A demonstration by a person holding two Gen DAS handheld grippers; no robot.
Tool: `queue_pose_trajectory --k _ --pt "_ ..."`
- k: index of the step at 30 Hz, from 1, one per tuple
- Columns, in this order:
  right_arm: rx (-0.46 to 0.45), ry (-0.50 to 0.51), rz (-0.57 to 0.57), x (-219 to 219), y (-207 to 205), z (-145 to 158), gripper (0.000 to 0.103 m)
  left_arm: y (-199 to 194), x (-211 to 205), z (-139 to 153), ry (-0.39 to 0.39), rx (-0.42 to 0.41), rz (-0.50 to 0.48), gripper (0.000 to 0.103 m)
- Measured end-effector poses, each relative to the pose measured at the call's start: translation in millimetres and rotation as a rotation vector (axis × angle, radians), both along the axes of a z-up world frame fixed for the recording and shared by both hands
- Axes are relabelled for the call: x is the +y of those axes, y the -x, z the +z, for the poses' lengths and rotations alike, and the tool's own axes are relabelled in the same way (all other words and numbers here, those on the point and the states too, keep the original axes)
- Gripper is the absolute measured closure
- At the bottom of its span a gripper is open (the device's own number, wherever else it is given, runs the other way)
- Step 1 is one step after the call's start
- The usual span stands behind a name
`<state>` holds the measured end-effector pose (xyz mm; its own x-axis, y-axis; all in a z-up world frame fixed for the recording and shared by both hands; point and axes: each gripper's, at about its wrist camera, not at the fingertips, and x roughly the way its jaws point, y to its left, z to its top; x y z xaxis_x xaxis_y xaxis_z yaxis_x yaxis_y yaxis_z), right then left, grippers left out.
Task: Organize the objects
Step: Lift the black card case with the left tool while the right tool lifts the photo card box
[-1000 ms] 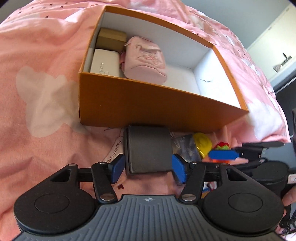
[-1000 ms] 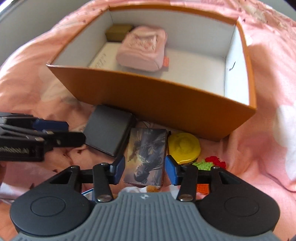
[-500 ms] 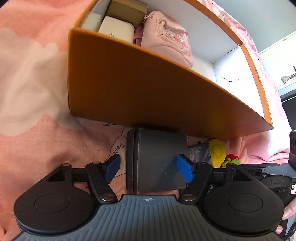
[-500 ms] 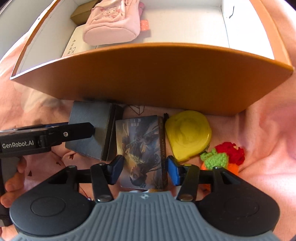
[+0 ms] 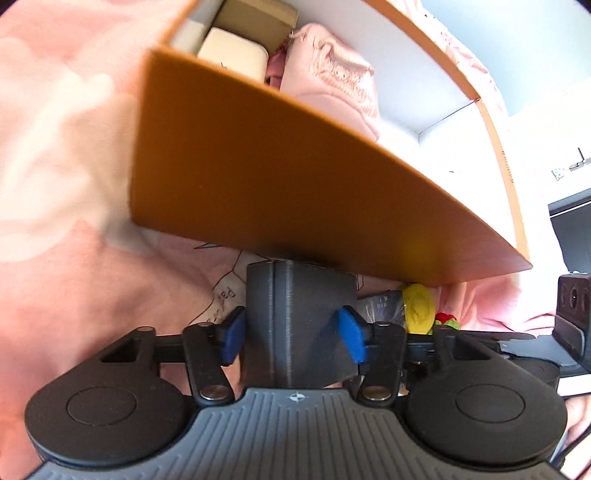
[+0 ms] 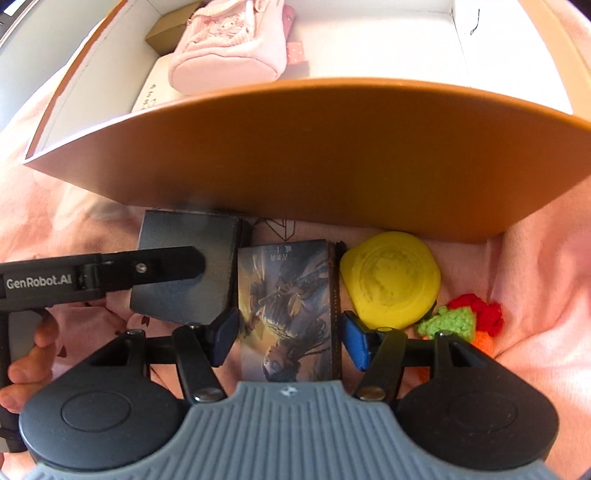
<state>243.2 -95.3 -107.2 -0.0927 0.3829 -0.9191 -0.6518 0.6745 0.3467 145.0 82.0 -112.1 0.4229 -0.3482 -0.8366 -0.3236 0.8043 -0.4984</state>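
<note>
A dark grey box (image 5: 295, 317) lies on the pink bedspread against the orange box (image 5: 280, 177). My left gripper (image 5: 291, 338) straddles it, blue pads on both sides, touching or nearly so. In the right wrist view the grey box (image 6: 184, 273) lies left of an illustrated card box (image 6: 288, 314). My right gripper (image 6: 291, 338) is open around the card box, with small gaps at both pads. The left gripper's finger (image 6: 140, 273) shows over the grey box.
The orange box (image 6: 332, 147) holds a pink pouch (image 6: 229, 44), a cream case (image 5: 232, 55) and a brown box (image 5: 255, 18). A yellow disc (image 6: 391, 280) and a red-green crochet piece (image 6: 465, 317) lie right of the card box. Pink bedspread (image 5: 66, 184) all around.
Both grippers have moved forward and lower toward the orange box's front wall. The left pads have come closer around the grey box; the right pads now flank the card box.
</note>
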Motion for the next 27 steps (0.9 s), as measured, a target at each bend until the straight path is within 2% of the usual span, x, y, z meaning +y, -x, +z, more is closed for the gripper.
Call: queue_pose_trajectory --k 3,9,13,15,19,23,27 --pt "-0.033 -0.006 0.02 -0.2 7.4 8.9 0.041 9.1 0.0 12.1 -0.017 -0.018 0.001 0.051" --pt "-0.139 0.016 0.081 8.1 28.7 29.8 0.041 20.0 -0.6 33.0 -0.142 -0.004 -0.02 0.054" --pt "-0.171 0.043 0.105 15.6 36.8 37.7 0.041 28.3 10.1 37.6 -0.157 0.014 -0.035 0.054" --pt "-0.156 0.04 0.11 18.4 38.1 40.0 0.041 32.9 11.7 35.7 -0.137 0.018 -0.03 0.054" --pt "-0.07 -0.001 0.119 17.6 39.0 46.2 0.041 40.2 14.5 32.9 -0.126 0.014 -0.03 0.054" --pt "-0.031 -0.034 0.145 19.8 40.5 52.3 0.046 39.7 10.9 30.2 -0.132 0.016 -0.043 0.058" --pt "-0.057 0.004 0.146 34.8 42.7 42.9 0.047 42.4 11.8 29.8 -0.134 0.013 -0.037 0.058"
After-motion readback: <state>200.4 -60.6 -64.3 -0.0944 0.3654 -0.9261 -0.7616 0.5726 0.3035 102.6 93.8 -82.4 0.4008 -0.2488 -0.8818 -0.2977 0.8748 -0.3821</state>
